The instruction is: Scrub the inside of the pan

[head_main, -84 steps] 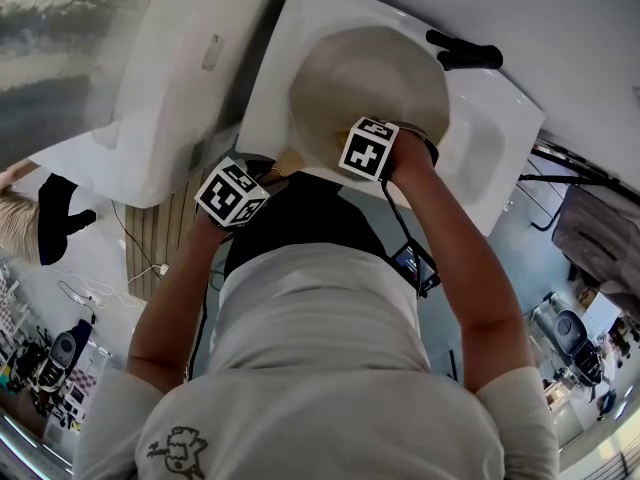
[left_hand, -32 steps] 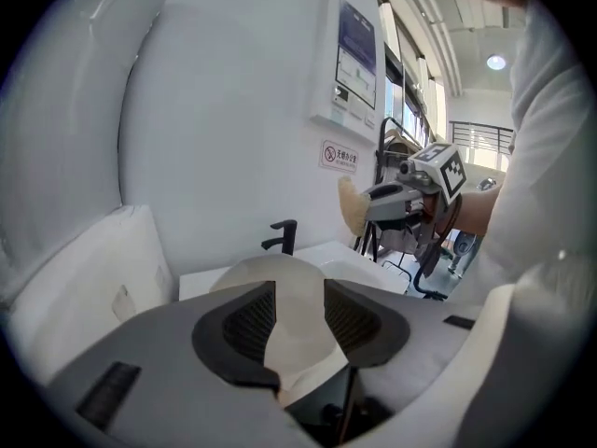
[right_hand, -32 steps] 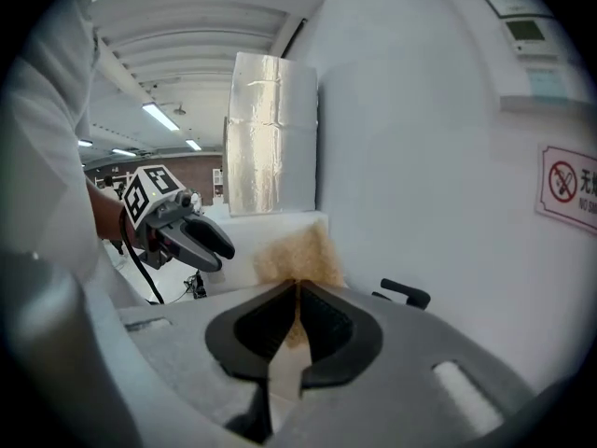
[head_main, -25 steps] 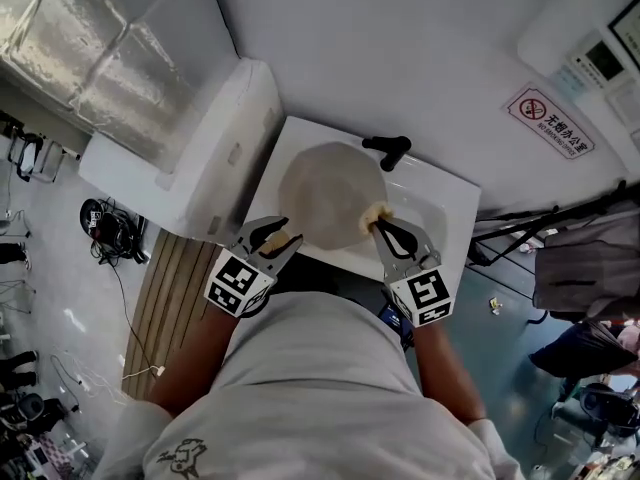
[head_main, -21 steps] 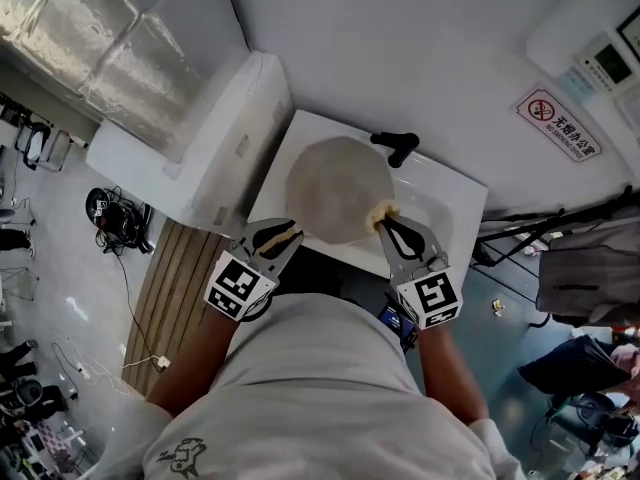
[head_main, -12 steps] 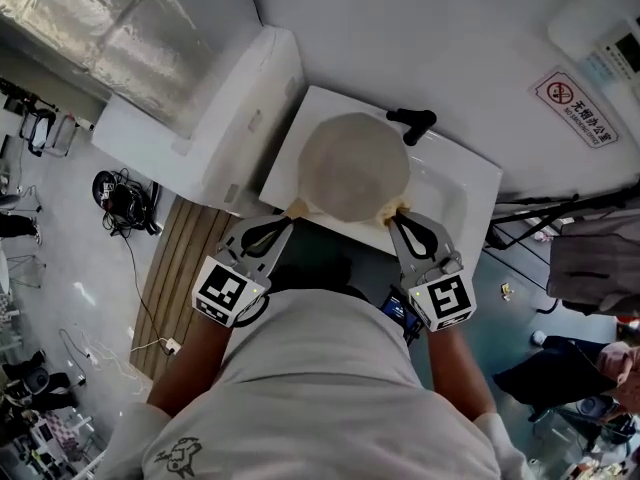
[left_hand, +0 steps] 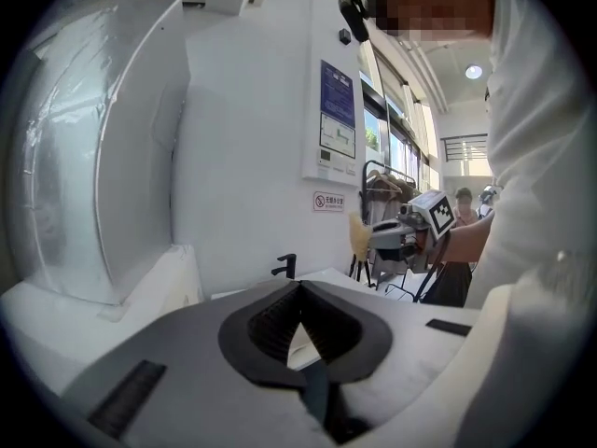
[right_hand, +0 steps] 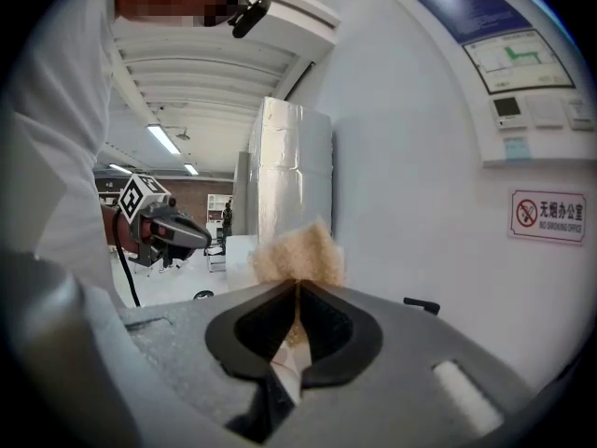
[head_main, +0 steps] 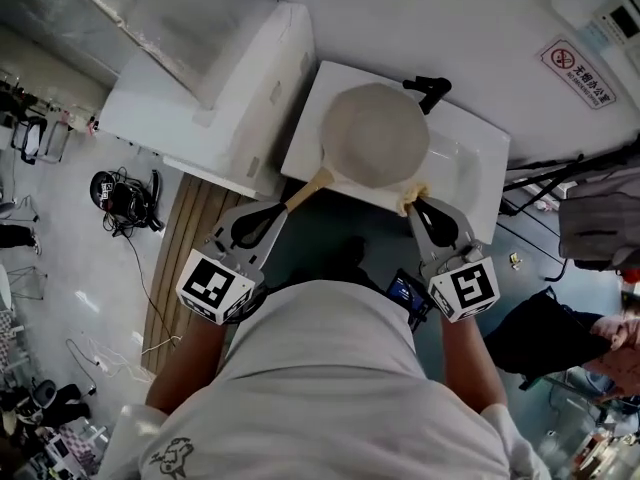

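A pale round pan lies in the white sink. Its wooden handle points toward my left gripper. That gripper is shut, and the handle's end lies just ahead of its tips. In the left gripper view the left gripper has its jaws together with nothing between them. My right gripper hovers at the sink's near edge, shut on a tan sponge. In the right gripper view the sponge sticks up beyond the right gripper.
A black faucet stands at the sink's back by the white wall. A white appliance adjoins the sink on the left, with a wooden slat mat on the floor below. A red-and-white sign hangs right, and a person stands nearby.
Both grippers have drawn back from the pan toward the sink's near edge. The left jaws, open around the handle's end before, are now shut. The sponge has left the pan's rim.
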A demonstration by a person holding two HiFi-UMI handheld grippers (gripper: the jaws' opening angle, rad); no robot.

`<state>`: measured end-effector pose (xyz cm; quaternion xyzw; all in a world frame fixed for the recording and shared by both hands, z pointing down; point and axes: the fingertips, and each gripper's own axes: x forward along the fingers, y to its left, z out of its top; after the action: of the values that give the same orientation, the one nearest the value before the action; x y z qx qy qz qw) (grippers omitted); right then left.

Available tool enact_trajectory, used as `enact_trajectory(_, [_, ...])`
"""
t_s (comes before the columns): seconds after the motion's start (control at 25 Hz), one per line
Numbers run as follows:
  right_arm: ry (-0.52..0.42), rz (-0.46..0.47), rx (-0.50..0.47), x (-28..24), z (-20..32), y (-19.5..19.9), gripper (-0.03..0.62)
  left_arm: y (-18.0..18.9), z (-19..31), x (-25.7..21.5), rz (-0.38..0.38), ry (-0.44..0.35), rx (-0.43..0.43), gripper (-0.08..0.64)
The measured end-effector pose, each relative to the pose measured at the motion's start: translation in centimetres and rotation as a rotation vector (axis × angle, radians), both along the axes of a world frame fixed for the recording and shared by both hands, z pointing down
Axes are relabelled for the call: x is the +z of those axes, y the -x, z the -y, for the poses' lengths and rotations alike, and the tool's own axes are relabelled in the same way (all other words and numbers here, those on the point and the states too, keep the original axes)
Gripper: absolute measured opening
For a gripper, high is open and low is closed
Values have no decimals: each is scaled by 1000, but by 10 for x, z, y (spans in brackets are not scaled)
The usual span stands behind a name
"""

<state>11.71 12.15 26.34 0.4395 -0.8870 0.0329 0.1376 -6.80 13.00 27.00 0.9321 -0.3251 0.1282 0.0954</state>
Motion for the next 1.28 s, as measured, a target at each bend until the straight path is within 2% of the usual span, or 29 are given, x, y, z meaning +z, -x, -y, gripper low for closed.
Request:
enact_trajectory(0.28, [-7,7,43,-7,-61,57,18,65,-55,-2,-36,-10,27,-2])
enact_trajectory(0.56, [-10,-13,65,-12,-113,82,18,78,-94,-2,-74,-9,75,-2])
enact_trajectory(0.92, [-50,-8,44,-32,-162,68,18,51,-131,-21,-102,-24,77,-2])
enact_trajectory(1.28, [-50,18,0,-37,-228,1,17,-24,-195,-26,-103,-21,55,-2])
